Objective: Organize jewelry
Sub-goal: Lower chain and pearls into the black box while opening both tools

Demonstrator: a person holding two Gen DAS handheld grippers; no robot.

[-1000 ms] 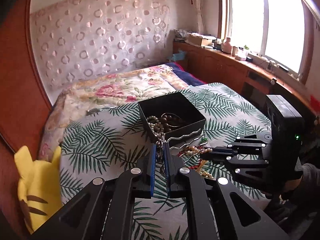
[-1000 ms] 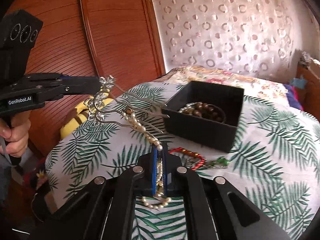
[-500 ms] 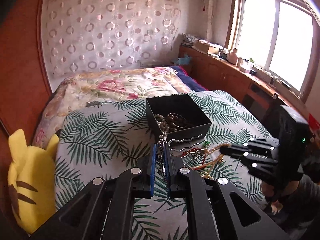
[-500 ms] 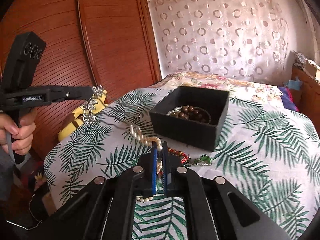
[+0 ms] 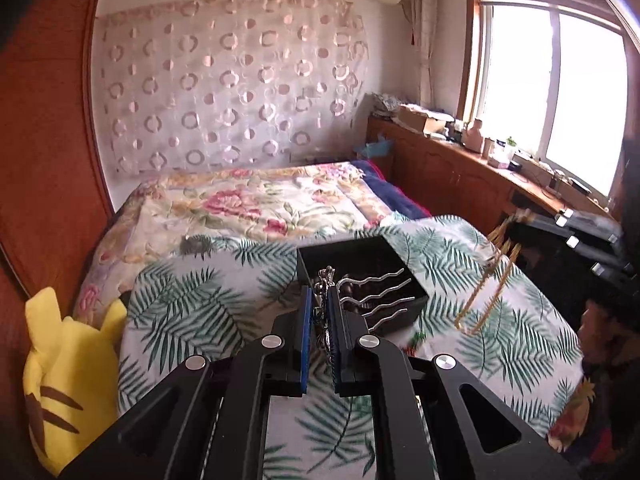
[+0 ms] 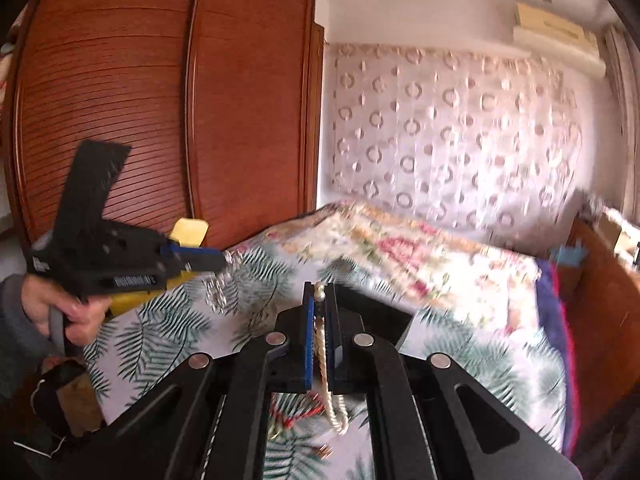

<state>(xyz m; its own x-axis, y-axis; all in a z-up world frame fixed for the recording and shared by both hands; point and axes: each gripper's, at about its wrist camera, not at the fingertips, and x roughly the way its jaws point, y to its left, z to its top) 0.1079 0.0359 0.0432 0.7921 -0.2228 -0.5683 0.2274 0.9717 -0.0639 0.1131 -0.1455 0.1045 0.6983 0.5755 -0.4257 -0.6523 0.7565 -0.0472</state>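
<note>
My left gripper clamps silver hair comb over black box; right gripper pinches pearl strand, view blurred.

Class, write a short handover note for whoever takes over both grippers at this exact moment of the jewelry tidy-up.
Left gripper: shut on the silver hair comb, whose prongs hang over the black box.
Right gripper: shut on the pearl necklace, lifted off the bedspread.
Done: dark beads seem to lie in the box already.
Left: drop comb and necklace into the box, then collect the red beaded piece lying on the bedspread.
</note>
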